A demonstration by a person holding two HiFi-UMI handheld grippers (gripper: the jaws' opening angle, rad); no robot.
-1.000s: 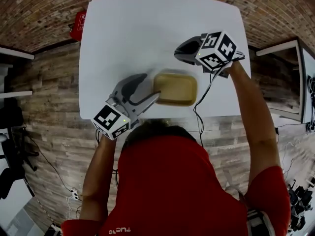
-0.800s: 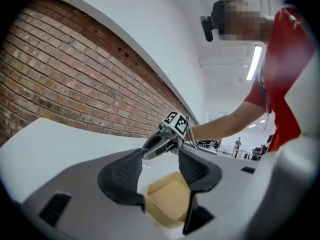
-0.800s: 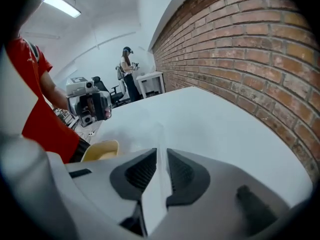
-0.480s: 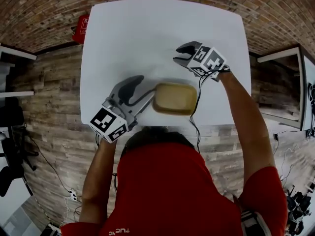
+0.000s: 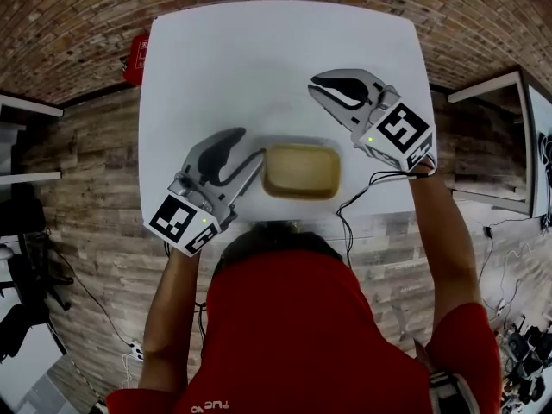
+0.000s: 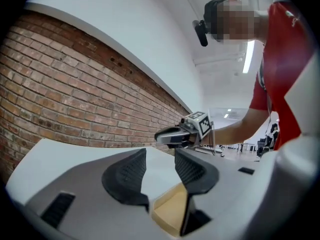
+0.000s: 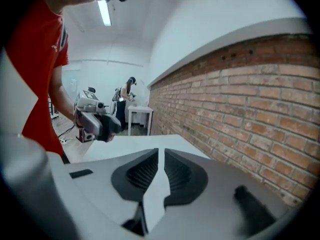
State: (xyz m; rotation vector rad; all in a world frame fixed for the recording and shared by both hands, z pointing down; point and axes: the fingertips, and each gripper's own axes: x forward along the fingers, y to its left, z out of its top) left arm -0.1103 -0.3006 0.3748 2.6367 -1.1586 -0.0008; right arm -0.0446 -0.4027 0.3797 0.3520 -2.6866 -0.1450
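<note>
Head view from above: a white surface (image 5: 259,50) with a shallow tan tray (image 5: 300,171) lying near its near edge, in front of a person in a red shirt.

The left gripper (image 5: 250,147) sits at the tray's left end and points right and slightly away. The right gripper (image 5: 317,89) is just beyond the tray's far right corner, apart from it, and points left. A dark cable (image 5: 358,198) hangs from it past the tray's right end.

Only the head view shows the whole tray and both bare forearms. The left forearm reaches up from the near left. The right is stretched straight along the right side.

Only the left gripper view shows that this gripper's (image 6: 160,154) fingers are spread apart. A corner of the tray (image 6: 170,211) lies low between them, close against the right finger, and bare surface (image 6: 55,154) shows in the gap. In the same view the right gripper (image 6: 175,136) hangs level above the surface, in front of a brick wall.

Only the right gripper view shows that this gripper's (image 7: 161,151) fingers are drawn almost together. A thin slit is left between them, with only white surface (image 7: 130,144) showing through and nothing gripped. That view shows no tray. It takes in the left gripper (image 7: 95,124) at the left and a standing person (image 7: 127,101) far off across the room.
</note>
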